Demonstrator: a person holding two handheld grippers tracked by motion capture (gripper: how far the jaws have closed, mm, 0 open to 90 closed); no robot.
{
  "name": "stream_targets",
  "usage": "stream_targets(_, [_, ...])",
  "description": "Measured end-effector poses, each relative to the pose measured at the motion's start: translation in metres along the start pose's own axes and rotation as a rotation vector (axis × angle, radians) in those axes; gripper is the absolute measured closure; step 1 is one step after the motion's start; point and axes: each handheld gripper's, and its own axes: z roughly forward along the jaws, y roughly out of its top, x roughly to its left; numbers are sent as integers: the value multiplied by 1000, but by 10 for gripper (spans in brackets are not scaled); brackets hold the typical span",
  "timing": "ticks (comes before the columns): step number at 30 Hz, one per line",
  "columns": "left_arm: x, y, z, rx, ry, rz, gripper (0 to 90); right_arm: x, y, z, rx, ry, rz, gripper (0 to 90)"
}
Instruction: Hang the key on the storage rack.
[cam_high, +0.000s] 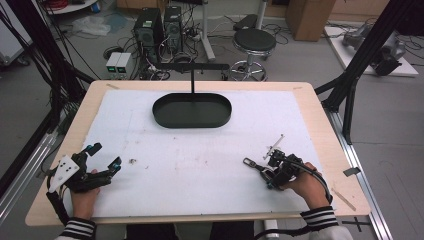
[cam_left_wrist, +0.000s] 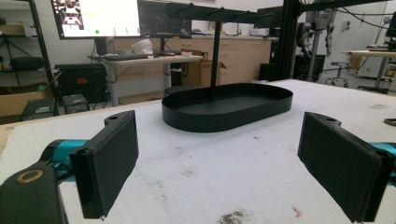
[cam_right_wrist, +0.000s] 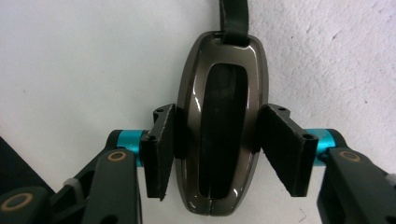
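Note:
A dark metallic oval key fob (cam_right_wrist: 224, 93) with a black centre and a black strap (cam_right_wrist: 234, 16) lies on the white cloth. My right gripper (cam_right_wrist: 217, 142) is shut on it, one pad pressed against each long side. In the high view this gripper (cam_high: 266, 173) sits at the table's front right, and the strap's ring end (cam_high: 247, 161) points left and away. At the front left my left gripper (cam_high: 105, 157) rests low over the cloth. It stands open (cam_left_wrist: 233, 154) with nothing between its pads and faces a black oval tray (cam_left_wrist: 224, 119).
The black oval tray (cam_high: 192, 124) sits at the back centre of the white cloth (cam_high: 200, 150), with a thin post (cam_high: 192, 82) rising from it to a hook bar. A small dark speck (cam_high: 133, 161) lies right of the left gripper. Tape strips (cam_high: 351, 171) mark the right edge.

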Motion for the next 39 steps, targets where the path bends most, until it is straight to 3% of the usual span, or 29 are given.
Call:
stream_targets(3, [0, 0, 0, 0, 0, 0, 127, 1, 2, 0, 15, 3, 15, 478])
stream_targets(6, [0, 0, 0, 0, 0, -1, 128, 2, 5, -1, 36, -13, -29, 482])
stream_targets(8, [0, 0, 0, -1, 0, -1, 128, 1, 4, -1, 30, -9, -29, 482])
stream_targets(13, [0, 0, 0, -1, 0, -2, 128, -2, 0, -5, -32, -2, -16, 482])
stream_targets(17, [0, 0, 0, 1, 1, 0, 128, -3, -1, -8, -67, -2, -36, 483])
stream_targets(22, [0, 0, 0, 1, 1, 0, 128, -2, -1, -14, -154, 17, -44, 483])
stream_targets(23, [0, 0, 0, 1, 1, 1, 128, -1, -1, -18, -198, 18, -47, 483])
stream_targets(26, [0, 0, 0, 1, 1, 1, 128, 0, 0, -22, -244, 23, -41, 483])
stream_targets(29, [0, 0, 0, 1, 1, 1, 128, -1, 2, -32, -335, 27, -36, 483])
stream_targets(33, [0, 0, 0, 0, 0, 0, 128, -4, 3, -37, -380, 34, -14, 484])
stream_targets(34, [0, 0, 0, 0, 0, 0, 127, -6, 3, -40, -399, 29, 21, 484])
stream_targets(39, [0, 0, 0, 0, 1, -1, 127, -11, 2, -44, -472, 56, 41, 484])
